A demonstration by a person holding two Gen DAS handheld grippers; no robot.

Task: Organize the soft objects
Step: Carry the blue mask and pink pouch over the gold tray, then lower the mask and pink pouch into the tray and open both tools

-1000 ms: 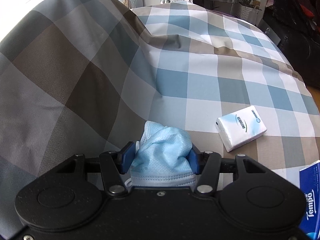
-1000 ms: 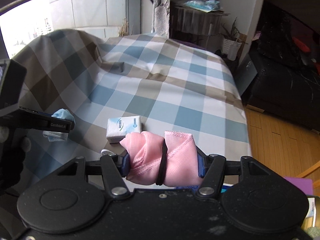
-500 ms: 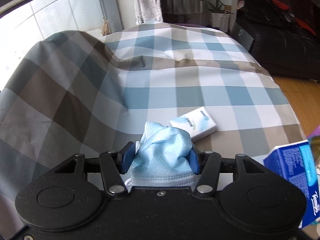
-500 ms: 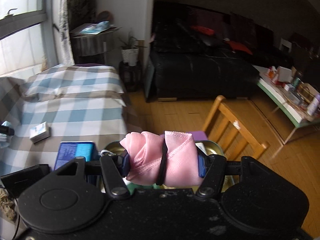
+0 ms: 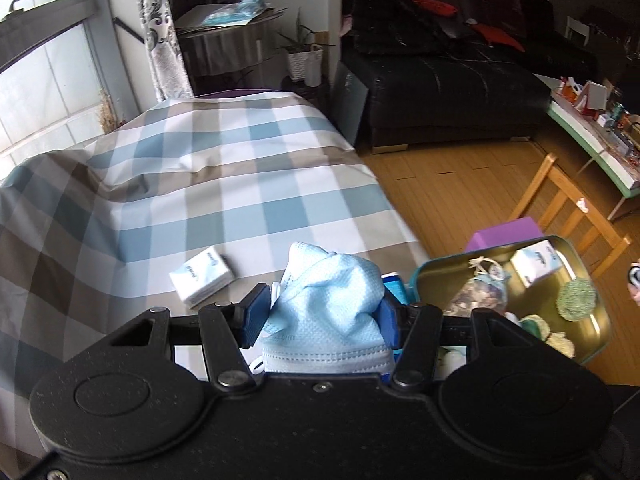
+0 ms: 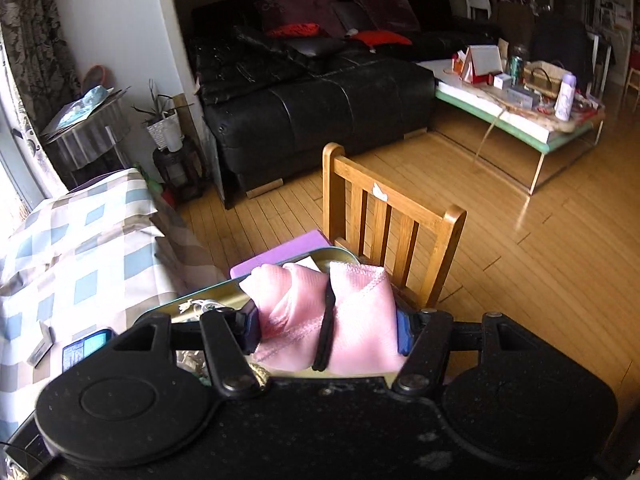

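We are carrying a mask (image 5: 328, 312) clamped in the left tool (image 5: 322, 314) and a pink cloth (image 6: 324, 316) clamped in the right tool (image 6: 326, 322), nearing the tin (image 5: 600, 344); crowding both tools in risks snagging or spilling its contents

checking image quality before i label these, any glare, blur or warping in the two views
Left wrist view: the window is blown out, the black sofa is lost in shadow, the blue face mask is sharp. Right wrist view: glare streaks the wooden floor, fisheye bends the edges, the pink cloth roll is crisp.
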